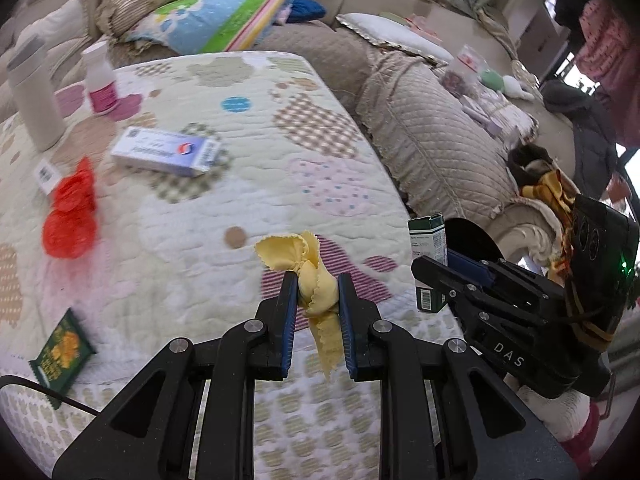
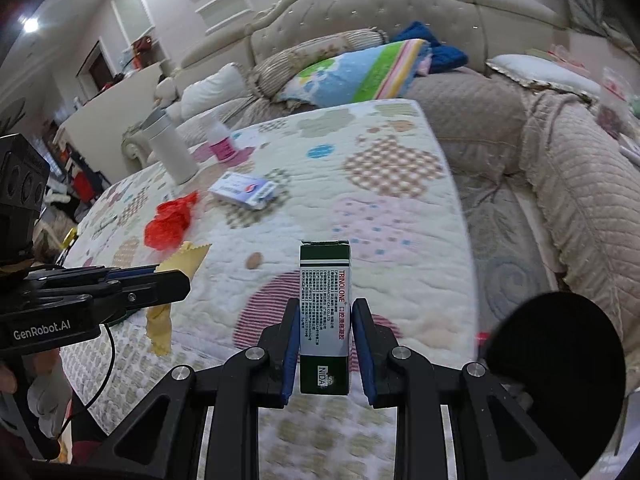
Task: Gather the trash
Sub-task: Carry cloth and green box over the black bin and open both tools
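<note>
My left gripper (image 1: 318, 284) is shut on a crumpled yellow cloth (image 1: 310, 276) above the quilted table cover (image 1: 200, 208). My right gripper (image 2: 325, 308) is shut on a green and white medicine box (image 2: 325, 308) held upright. The left wrist view shows the right gripper (image 1: 436, 276) and its box (image 1: 428, 240) at the right. The right wrist view shows the left gripper (image 2: 176, 280) with the yellow cloth (image 2: 180, 268) at the left. A crumpled red plastic bag (image 1: 72, 216) lies on the cover, with a green snack wrapper (image 1: 62, 354) near its front edge.
A white and blue box (image 1: 166, 151), a white tumbler (image 1: 34, 92), a pink-labelled bottle (image 1: 102, 80) and a small white tag (image 1: 48, 176) sit on the cover. A round black bin (image 2: 556, 376) stands at the right. Quilted sofa cushions (image 1: 432, 140) and a striped blanket (image 1: 216, 20) lie behind.
</note>
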`<act>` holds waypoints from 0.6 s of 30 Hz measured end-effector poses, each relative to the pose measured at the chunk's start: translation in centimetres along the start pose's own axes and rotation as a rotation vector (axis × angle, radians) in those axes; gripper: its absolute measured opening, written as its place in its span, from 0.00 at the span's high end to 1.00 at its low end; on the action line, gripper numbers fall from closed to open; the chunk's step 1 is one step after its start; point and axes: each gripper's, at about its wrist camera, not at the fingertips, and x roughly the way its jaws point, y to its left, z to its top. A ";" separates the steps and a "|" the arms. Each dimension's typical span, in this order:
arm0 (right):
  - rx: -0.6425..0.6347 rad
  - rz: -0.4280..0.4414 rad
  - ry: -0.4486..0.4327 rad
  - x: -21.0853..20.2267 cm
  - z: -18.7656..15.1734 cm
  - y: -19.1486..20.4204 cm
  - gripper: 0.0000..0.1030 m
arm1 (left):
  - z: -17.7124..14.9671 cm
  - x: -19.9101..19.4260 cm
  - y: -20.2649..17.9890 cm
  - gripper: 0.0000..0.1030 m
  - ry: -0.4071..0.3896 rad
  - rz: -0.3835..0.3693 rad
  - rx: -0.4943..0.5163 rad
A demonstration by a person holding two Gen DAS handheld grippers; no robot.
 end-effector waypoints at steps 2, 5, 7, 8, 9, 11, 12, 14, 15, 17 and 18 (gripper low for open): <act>0.016 -0.014 -0.007 -0.6 -0.2 -1.0 0.76 | 0.1 0.4 -1.0 0.83 0.005 -0.006 0.014; 0.038 -0.034 -0.014 -1.6 -0.5 -2.5 0.76 | 0.3 1.1 -2.5 0.83 0.013 -0.016 0.042; 0.054 -0.047 -0.019 -2.1 -0.8 -3.5 0.76 | 0.5 1.6 -3.6 0.83 0.019 -0.024 0.059; 0.062 -0.055 -0.022 -2.4 -0.9 -4.0 0.76 | 0.5 1.8 -4.2 0.83 0.022 -0.028 0.067; 0.069 -0.062 -0.024 -2.7 -1.1 -4.5 0.76 | 0.6 2.0 -4.7 0.83 0.024 -0.031 0.073; 0.084 -0.078 -0.028 -3.2 -1.4 -5.4 0.76 | 0.8 2.5 -5.6 0.83 0.030 -0.041 0.084; 0.091 -0.085 -0.029 -3.4 -1.5 -5.8 0.76 | 0.8 2.7 -5.9 0.83 0.032 -0.046 0.088; 0.108 -0.100 -0.032 -3.9 -1.8 -6.8 0.76 | 1.0 3.2 -6.9 0.83 0.036 -0.055 0.102; 0.118 -0.107 -0.034 -4.1 -2.0 -7.4 0.76 | 1.1 3.5 -7.5 0.83 0.040 -0.061 0.111; 0.136 -0.119 -0.039 -4.6 -2.2 -8.3 0.76 | 1.2 3.9 -8.3 0.83 0.045 -0.069 0.123; 0.145 -0.126 -0.040 -4.9 -2.4 -8.8 0.76 | 1.3 4.3 -8.9 0.83 0.048 -0.074 0.133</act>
